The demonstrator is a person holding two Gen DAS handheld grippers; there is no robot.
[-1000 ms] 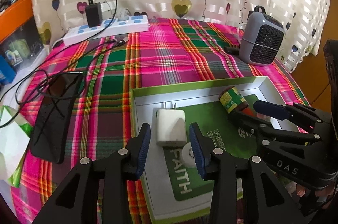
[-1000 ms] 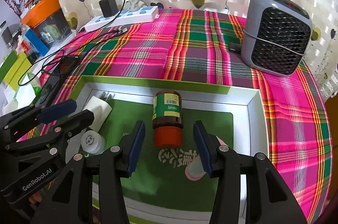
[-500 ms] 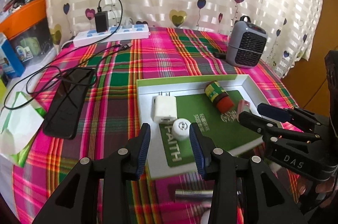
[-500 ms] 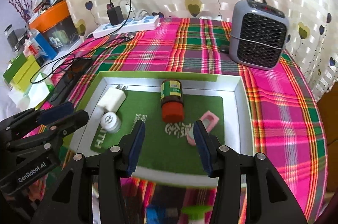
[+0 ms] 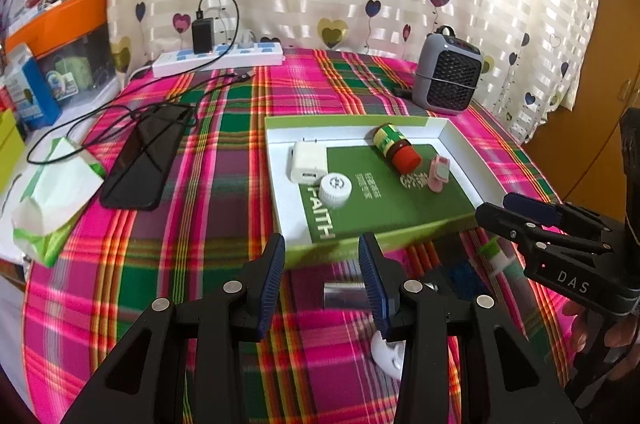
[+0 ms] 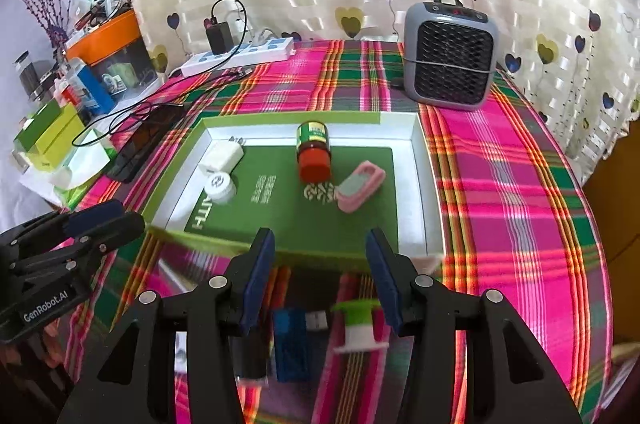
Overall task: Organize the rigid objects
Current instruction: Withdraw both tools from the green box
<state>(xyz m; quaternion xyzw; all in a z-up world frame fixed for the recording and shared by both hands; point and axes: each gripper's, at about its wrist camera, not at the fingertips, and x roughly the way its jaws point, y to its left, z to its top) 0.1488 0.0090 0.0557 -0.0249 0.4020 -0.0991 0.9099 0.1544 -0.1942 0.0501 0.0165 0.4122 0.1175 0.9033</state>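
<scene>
Right now the left gripper (image 5: 322,278) has its jaws apart with nothing held between them, and it hangs over the checked cloth on the table (image 5: 200,184), just on the near side of a flat green and white box (image 5: 276,160). Under it lie a small shiny metal thing (image 5: 344,294) and a white bit (image 5: 386,354), both blurry. Next to it, the right gripper (image 6: 318,268) also has its jaws apart and holds nothing. Below those jaws, on the cloth, sit a blue block (image 6: 290,338) and a small green and white piece (image 6: 358,324), too fuzzy to name. Inside the box, a white charger plug (image 5: 306,162) lies at the far left and a round white cap (image 5: 335,186) touches its near side. A little brown bottle with a red lid (image 6: 313,152) lies on its side near the far wall, and a pink clip-like thing (image 6: 360,186) lies just right of its lid. Left of the box, a black phone (image 5: 146,156) lies flat with a thin black cable across it, and a green and white pack (image 5: 56,192) sits by the left edge. Far back, a white power strip (image 5: 218,58) sits by the curtain, and a grey heater (image 6: 450,50) stands at the far right.
</scene>
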